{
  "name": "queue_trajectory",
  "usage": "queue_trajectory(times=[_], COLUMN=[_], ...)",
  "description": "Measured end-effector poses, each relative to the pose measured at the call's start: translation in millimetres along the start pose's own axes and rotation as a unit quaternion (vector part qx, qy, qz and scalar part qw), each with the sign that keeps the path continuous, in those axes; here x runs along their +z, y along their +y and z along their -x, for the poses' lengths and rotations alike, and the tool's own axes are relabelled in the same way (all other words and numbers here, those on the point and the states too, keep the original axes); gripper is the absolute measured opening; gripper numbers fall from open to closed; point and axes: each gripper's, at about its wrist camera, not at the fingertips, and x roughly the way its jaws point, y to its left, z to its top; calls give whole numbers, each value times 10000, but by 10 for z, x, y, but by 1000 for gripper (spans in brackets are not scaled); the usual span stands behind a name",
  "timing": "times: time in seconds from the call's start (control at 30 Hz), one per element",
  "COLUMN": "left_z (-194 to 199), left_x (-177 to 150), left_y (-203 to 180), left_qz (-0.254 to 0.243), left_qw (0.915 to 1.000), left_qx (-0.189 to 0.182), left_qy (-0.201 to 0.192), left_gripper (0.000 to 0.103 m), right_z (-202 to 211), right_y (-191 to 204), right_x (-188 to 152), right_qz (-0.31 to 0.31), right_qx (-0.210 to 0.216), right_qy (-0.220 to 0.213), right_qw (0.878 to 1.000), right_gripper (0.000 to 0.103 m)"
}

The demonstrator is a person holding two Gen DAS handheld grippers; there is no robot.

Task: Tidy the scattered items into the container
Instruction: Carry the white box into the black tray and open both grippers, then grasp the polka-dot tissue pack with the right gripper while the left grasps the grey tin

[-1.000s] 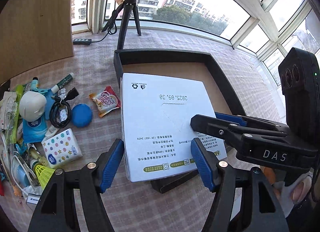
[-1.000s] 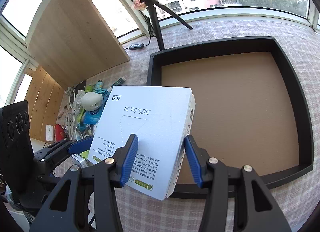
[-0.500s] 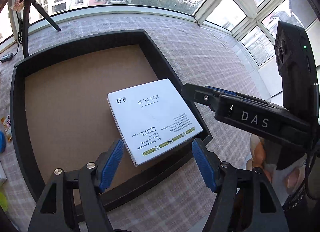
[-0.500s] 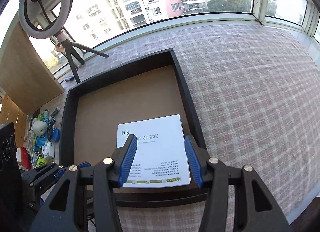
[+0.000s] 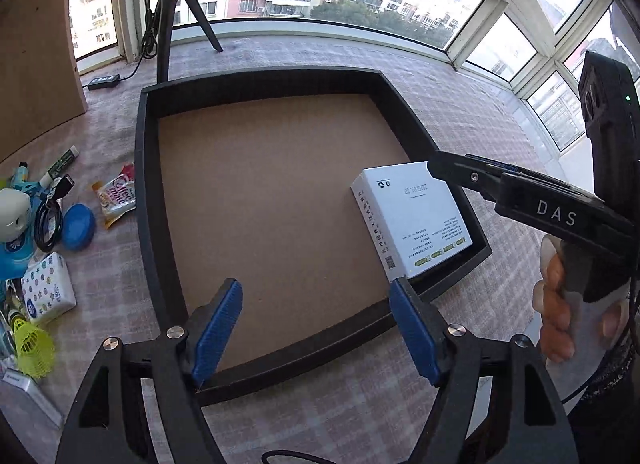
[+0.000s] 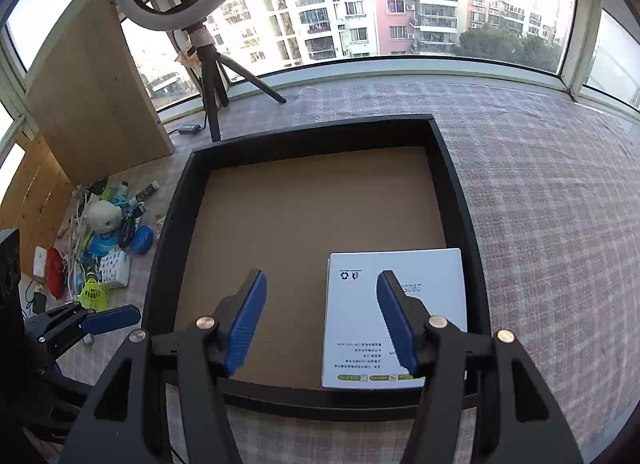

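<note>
Left wrist view: flat white cardboard box with printed text (image 5: 414,216) lying in the near right corner of the shallow black-walled container with a brown board floor (image 5: 146,192); box touching or just beside the right wall. Left gripper (image 5: 316,328), blue-padded fingers spread wide, empty, above the container's near wall. Right gripper (image 5: 448,170) entering from the right above the box; from this side its finger spread cannot be told.

Right wrist view: right gripper (image 6: 320,320), fingers spread wide, holding nothing, white box (image 6: 428,304) below and beside its right finger. Left gripper (image 6: 112,318) at lower left.

Scattered on the checked cloth left of the container: round blue lid (image 5: 78,226), snack sachet (image 5: 116,196), star-patterned tissue pack (image 5: 46,292), yellow shuttlecock (image 5: 34,348), coiled black cable (image 5: 50,218). Black tripod (image 5: 172,16) behind the container.
</note>
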Motion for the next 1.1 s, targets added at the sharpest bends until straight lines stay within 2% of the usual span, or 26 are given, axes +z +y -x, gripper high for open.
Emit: queue_trajectory(times=[0.13, 0.33, 0.57, 0.8, 1.1], left_z=[300, 786, 1009, 857, 690], left_x=[-297, -837, -1384, -1511, -1386], left_y=[498, 1358, 2284, 2555, 2644], left_qz=[270, 737, 1460, 1582, 1501], left_qw=[9988, 9917, 9810, 9806, 9826], left_qx=[368, 980, 1235, 1122, 1066], left_qy=[-199, -399, -339, -290, -243], left_gripper=[75, 76, 77, 78, 78], right_z=[-23, -244, -805, -1370, -1713], right_y=[581, 1527, 2558, 3159, 3325], right_x=[-39, -50, -69, -63, 44], right_qz=[536, 922, 1141, 1286, 1126], right_qx=[123, 477, 606, 379, 132], right_qy=[-81, 213, 853, 1382, 1731], right_qw=[9985, 9944, 9879, 9813, 9784], right_gripper=[69, 71, 71, 71, 71])
